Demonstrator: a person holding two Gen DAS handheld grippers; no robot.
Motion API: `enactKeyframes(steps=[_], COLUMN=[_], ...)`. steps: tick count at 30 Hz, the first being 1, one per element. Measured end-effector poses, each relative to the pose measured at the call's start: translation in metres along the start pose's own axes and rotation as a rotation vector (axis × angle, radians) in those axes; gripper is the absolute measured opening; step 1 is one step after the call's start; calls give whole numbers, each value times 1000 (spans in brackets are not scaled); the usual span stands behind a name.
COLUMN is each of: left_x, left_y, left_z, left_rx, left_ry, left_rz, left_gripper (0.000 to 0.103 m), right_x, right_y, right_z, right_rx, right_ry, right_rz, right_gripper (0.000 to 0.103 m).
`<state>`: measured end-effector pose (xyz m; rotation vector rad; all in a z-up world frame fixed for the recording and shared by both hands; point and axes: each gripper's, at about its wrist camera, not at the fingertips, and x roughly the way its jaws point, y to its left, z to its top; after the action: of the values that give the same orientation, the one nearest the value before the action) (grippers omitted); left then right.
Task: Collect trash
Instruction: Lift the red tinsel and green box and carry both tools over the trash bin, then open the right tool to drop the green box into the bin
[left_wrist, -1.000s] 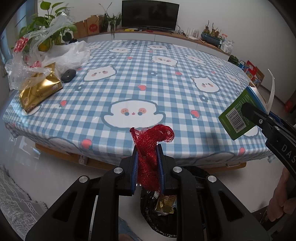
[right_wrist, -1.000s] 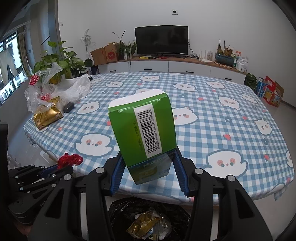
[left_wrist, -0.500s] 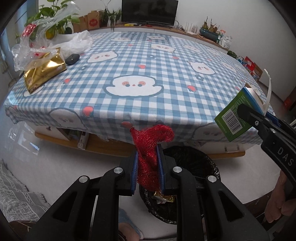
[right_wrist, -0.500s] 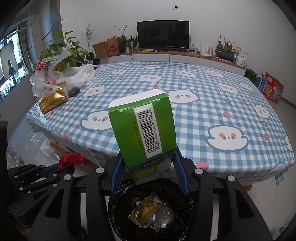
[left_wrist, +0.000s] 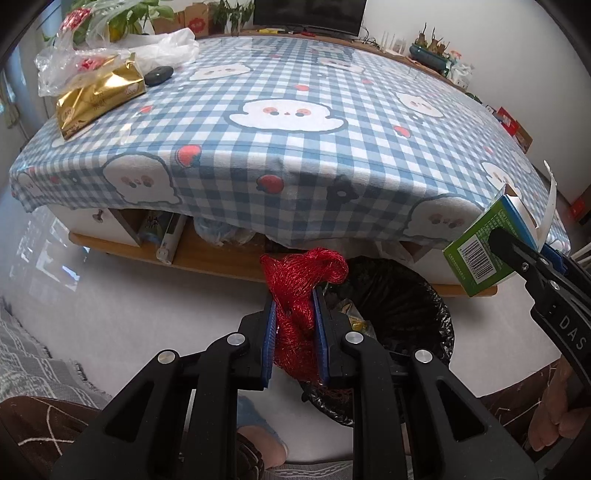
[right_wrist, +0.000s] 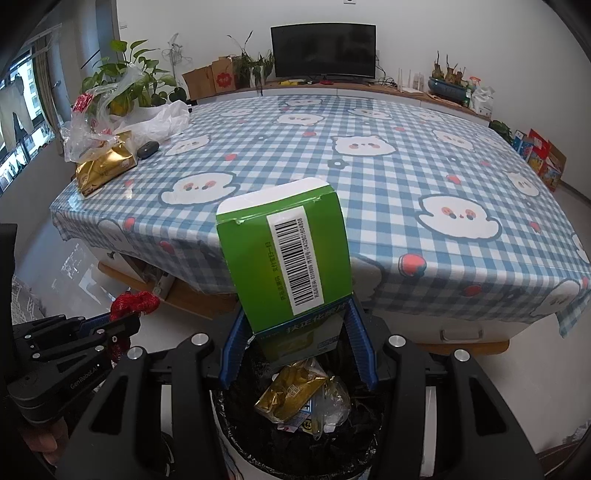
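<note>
My left gripper (left_wrist: 294, 295) is shut on a bunched red mesh net (left_wrist: 301, 288), held just above the left rim of a trash bin lined with a black bag (left_wrist: 406, 295). My right gripper (right_wrist: 295, 314) is shut on a green cardboard box with a barcode (right_wrist: 284, 251), upright over the same bin (right_wrist: 236, 424). In the right wrist view the net (right_wrist: 135, 302) and the left gripper (right_wrist: 110, 325) sit at the lower left. In the left wrist view the box (left_wrist: 480, 251) and the right gripper (left_wrist: 517, 254) are at the right edge. Gold and clear wrappers (right_wrist: 295, 391) lie in the bin.
The bin stands on the floor against the front edge of a table with a blue checked cloth (left_wrist: 295, 147). On the table's far left lie a gold packet (left_wrist: 96, 96), plastic bags (left_wrist: 110, 55) and a dark mouse (left_wrist: 159, 74). A shelf under the table (left_wrist: 207, 254) holds clutter.
Both grippers have sunk and pulled back from over the tabletop to below its front edge, so the bin now sits right under the net and the box. Neither grip has changed.
</note>
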<state>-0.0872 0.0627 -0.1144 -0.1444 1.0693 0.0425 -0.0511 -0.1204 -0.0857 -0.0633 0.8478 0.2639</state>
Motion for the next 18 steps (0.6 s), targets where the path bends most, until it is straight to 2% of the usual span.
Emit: enactKeyframes(steps=[6,10,18], left_x=[10,20,45], left_y=[1,-1,-1], left_z=[-10,-14,-20], left_rx=[5,21,20], left_ry=[20,18,44], left_rz=[6,11,26], left_gripper=[17,17,17], right_x=[15,35,59], right_y=[-4,-6,-13], right_z=[-20,-37,-51], right_rx=[21,23,36], right_ry=[32,82,135], right_rz=[-7,-12,-18], right_gripper=[47,47,47])
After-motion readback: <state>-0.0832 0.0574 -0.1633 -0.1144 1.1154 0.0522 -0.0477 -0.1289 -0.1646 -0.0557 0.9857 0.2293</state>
